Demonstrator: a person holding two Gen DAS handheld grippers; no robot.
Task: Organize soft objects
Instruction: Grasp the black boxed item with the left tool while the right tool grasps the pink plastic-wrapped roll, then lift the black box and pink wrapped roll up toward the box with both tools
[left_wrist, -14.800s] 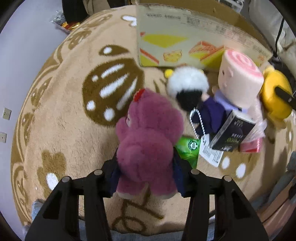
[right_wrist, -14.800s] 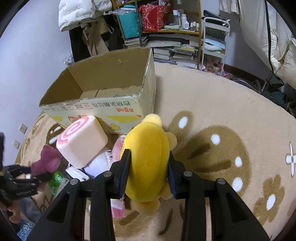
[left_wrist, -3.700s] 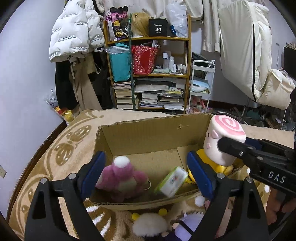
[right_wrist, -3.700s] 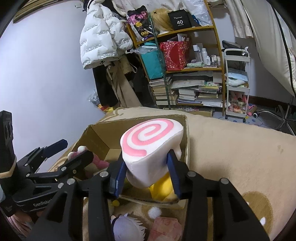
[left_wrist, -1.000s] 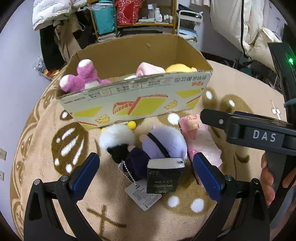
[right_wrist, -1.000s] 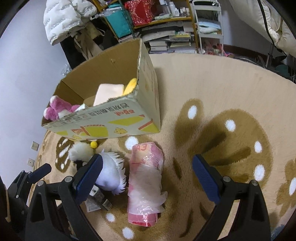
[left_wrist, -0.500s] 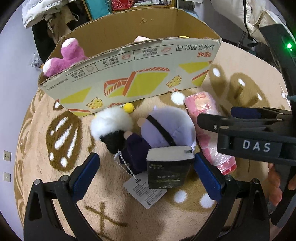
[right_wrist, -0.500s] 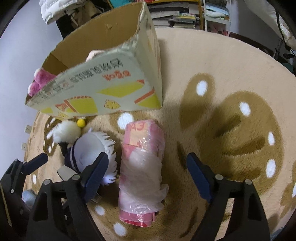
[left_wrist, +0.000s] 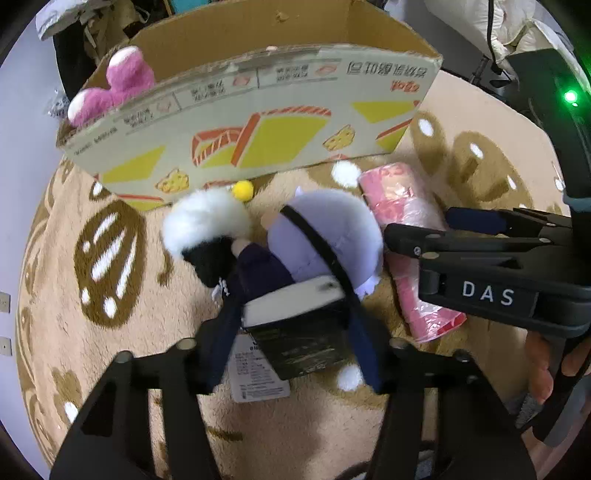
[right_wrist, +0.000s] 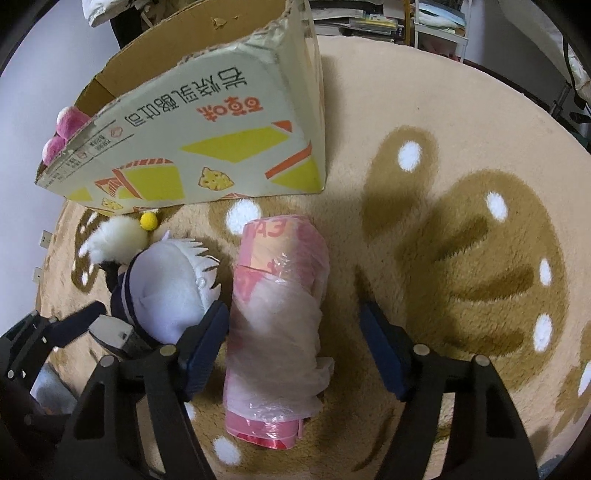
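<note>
Patterned rug (right_wrist: 461, 122), pink roll (right_wrist: 277, 314)

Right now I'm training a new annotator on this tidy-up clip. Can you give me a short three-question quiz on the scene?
1. True or false: the pink plastic-wrapped roll lies inside the cardboard box.
2. What lies between the fingers of the left tool?
A. the yellow pom-pom
B. the black box
C. the pink roll
3. Fill in: the plush peeking over the box's rim is ____ in colour.

Key
1. False: it lies on the rug, between the closing jaws of the right tool.
2. B, the black box.
3. Pink: the pink plush.
</note>
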